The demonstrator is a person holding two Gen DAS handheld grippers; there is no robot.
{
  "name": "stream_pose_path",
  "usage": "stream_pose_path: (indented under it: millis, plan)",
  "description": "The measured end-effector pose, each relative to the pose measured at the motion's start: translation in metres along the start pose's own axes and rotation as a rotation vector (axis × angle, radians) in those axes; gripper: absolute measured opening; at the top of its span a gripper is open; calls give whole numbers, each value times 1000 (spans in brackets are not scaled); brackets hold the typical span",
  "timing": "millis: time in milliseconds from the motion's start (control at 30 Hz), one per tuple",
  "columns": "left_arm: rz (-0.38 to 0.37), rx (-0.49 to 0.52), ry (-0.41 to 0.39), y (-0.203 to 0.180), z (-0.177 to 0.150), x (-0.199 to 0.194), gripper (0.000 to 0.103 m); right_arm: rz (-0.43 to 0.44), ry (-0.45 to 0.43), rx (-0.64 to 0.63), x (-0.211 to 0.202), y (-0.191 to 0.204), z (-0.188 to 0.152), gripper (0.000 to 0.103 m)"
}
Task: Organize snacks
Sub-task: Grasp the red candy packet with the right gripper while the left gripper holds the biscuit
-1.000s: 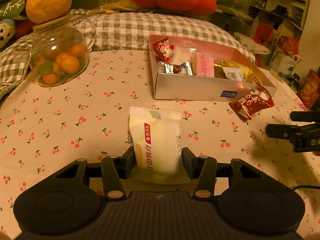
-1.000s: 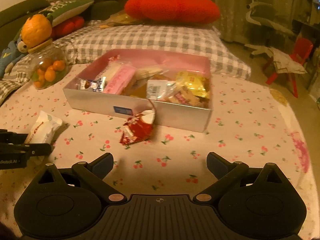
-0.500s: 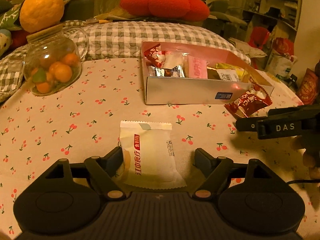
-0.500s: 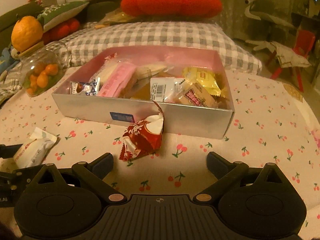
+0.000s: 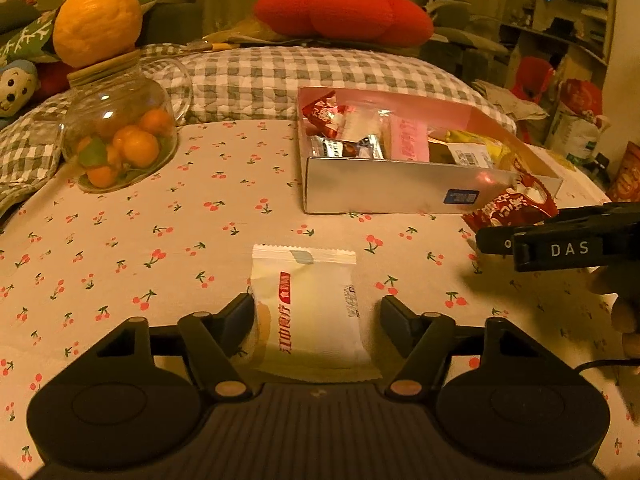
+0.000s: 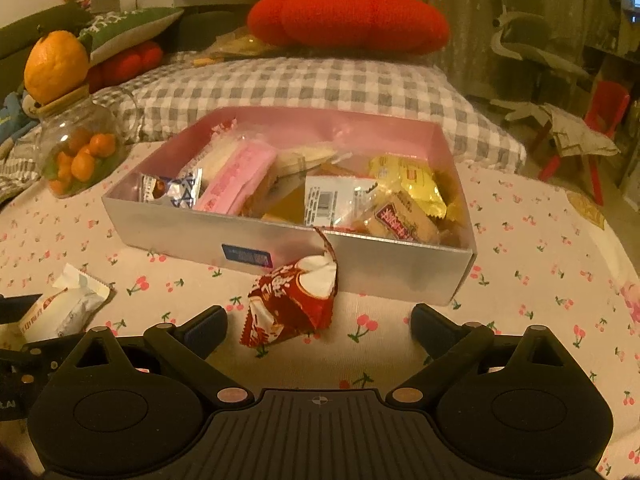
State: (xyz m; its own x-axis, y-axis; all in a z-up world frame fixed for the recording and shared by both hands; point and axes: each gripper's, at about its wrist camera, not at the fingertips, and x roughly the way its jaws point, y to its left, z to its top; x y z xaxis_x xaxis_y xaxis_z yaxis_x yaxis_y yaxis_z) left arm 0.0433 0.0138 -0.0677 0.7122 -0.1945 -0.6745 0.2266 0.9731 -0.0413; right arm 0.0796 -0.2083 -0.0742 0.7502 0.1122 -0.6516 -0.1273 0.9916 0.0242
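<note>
A white snack packet (image 5: 308,312) lies flat on the cherry-print cloth between the fingers of my left gripper (image 5: 316,308). Those jaws are closing; the left pad is at the packet's edge and a gap shows on the right. A red snack packet (image 6: 292,300) leans against the front wall of the silver box (image 6: 180,228), which holds several snacks. My right gripper (image 6: 318,316) is open just short of the red packet, one finger on each side of it. The right gripper's fingers (image 5: 500,236) reach in from the right in the left wrist view, near the red packet (image 5: 512,208).
A glass jar (image 5: 120,140) of small oranges stands at the far left with a large orange (image 5: 96,20) on its lid. A checked pillow (image 5: 280,76) and a red cushion (image 5: 344,12) lie behind the box (image 5: 380,188).
My left gripper let go of the white packet, opened wide, then narrowed a little. The right gripper moved forward and lower toward the red packet and the box.
</note>
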Motion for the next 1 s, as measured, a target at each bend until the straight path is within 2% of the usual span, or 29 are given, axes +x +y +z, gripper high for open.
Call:
stream_pose_path:
  millis: [233, 433, 700, 1000]
  plan:
    - [12, -11, -1, 2, 0, -1, 57, -1, -21, -18, -4, 4, 4, 92]
    - [17, -25, 0, 4, 2, -1, 51, 4, -23, -24, -6, 5, 5, 78]
    - [4, -51, 11, 9, 5, -1, 46, 26, -13, -16, -8, 6, 7, 40]
    - [-16, -64, 21, 9, 6, -2, 45, 42, -13, -10, -14, 7, 11, 39]
